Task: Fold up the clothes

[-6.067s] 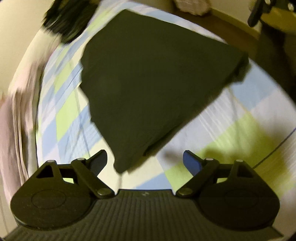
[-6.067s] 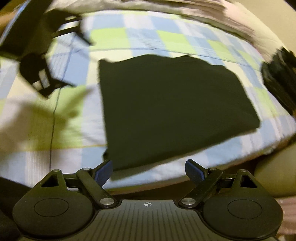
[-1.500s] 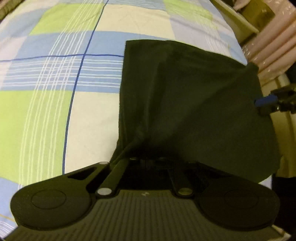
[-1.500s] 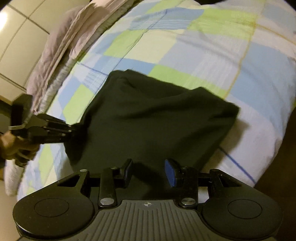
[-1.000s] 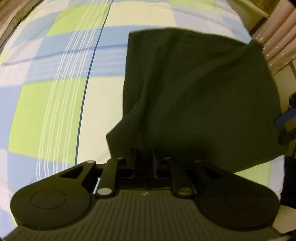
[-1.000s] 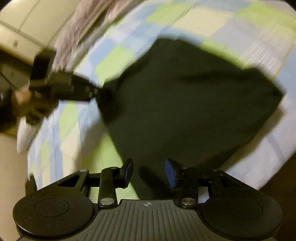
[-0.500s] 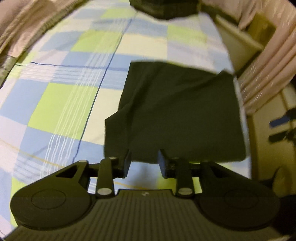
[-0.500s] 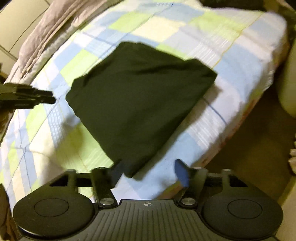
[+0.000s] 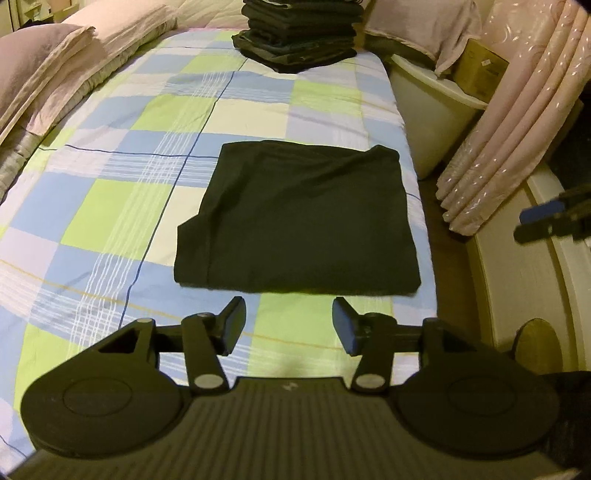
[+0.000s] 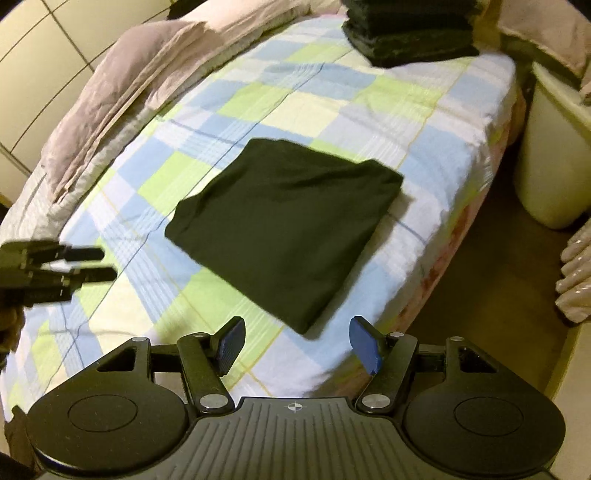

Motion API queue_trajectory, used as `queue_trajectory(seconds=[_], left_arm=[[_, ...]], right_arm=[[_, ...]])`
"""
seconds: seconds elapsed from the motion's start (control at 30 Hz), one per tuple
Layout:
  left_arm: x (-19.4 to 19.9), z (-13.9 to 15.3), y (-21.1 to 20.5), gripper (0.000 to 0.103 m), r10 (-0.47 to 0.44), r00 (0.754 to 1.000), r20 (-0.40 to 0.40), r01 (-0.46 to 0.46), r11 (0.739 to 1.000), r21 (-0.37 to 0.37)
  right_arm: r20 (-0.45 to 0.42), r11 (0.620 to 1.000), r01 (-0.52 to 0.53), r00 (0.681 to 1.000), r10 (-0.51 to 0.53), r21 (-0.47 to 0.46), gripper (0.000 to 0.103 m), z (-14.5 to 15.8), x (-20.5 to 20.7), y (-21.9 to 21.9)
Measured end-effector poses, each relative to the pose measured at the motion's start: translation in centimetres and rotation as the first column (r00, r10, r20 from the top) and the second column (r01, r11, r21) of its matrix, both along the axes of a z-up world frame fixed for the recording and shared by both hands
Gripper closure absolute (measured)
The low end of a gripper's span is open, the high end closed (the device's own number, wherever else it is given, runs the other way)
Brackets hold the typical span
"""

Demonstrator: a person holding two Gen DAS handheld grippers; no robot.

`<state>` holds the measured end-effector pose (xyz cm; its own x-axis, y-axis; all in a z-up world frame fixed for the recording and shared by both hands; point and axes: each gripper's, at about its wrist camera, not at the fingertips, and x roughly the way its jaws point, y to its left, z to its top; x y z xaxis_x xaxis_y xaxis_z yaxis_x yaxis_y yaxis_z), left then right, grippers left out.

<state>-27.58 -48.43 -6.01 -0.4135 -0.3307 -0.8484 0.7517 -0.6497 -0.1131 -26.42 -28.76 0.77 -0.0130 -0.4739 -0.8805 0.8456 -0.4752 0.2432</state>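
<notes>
A dark folded garment (image 9: 303, 218) lies flat on the checked bedsheet (image 9: 122, 199), near the bed's right edge. It also shows in the right wrist view (image 10: 288, 225). My left gripper (image 9: 288, 325) is open and empty, held back just short of the garment's near edge. My right gripper (image 10: 297, 341) is open and empty, above the garment's near corner by the bed's edge. The left gripper also shows in the right wrist view (image 10: 88, 264) at the far left, and the right gripper shows in the left wrist view (image 9: 546, 221) at the far right.
A stack of folded dark clothes (image 9: 299, 33) sits at the far end of the bed, also in the right wrist view (image 10: 410, 33). Pink bedding (image 9: 55, 74) lies along the left. A white bin (image 10: 550, 155) and pink curtains (image 9: 517, 122) stand to the right.
Both grippers let go of the garment, opened and pulled back. The garment now lies folded flat on the bed.
</notes>
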Motion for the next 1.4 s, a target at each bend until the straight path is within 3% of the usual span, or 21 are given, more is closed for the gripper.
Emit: queue_trajectory(seconds=[0.17,0.53,1.03,1.17,1.27,1.4], left_arm=[[0.6,-0.2,1.2,0.052,0.000,1.000,0.005,0.000,1.000,-0.012],[1.2,-0.7,2.9,0.047,-0.004,1.000,0.002,0.004,1.000,0.007],[-2.0,0.0,2.4,0.039,-0.084,0.996,0.031,0.085,0.996,-0.041],[-3.0,-0.1,2.7,0.038,-0.091,0.993,0.070,0.096,0.993,-0.064],[-3.4,-0.4,2.8,0.031,-0.050,0.994,0.097,0.058,0.995,-0.084],[-4.3,-1.5,2.9,0.029,-0.008,0.983,0.184,0.035,0.989,-0.141]], right_arm=[[-0.022,1.000,0.008,1.000,-0.009,-0.029,0.037,1.6,-0.2,0.1],[0.007,1.000,-0.017,1.000,0.017,-0.009,0.037,1.1,0.3,-0.8],[-0.001,1.000,0.003,1.000,-0.003,-0.026,0.037,2.1,-1.5,-1.0],[0.009,1.000,-0.007,1.000,0.007,-0.021,0.037,1.7,-2.7,-1.1],[0.042,1.000,-0.025,0.999,0.025,0.001,0.037,0.5,-4.2,-2.0],[0.018,0.988,-0.139,0.990,0.138,0.064,0.037,-1.3,-5.1,-4.2]])
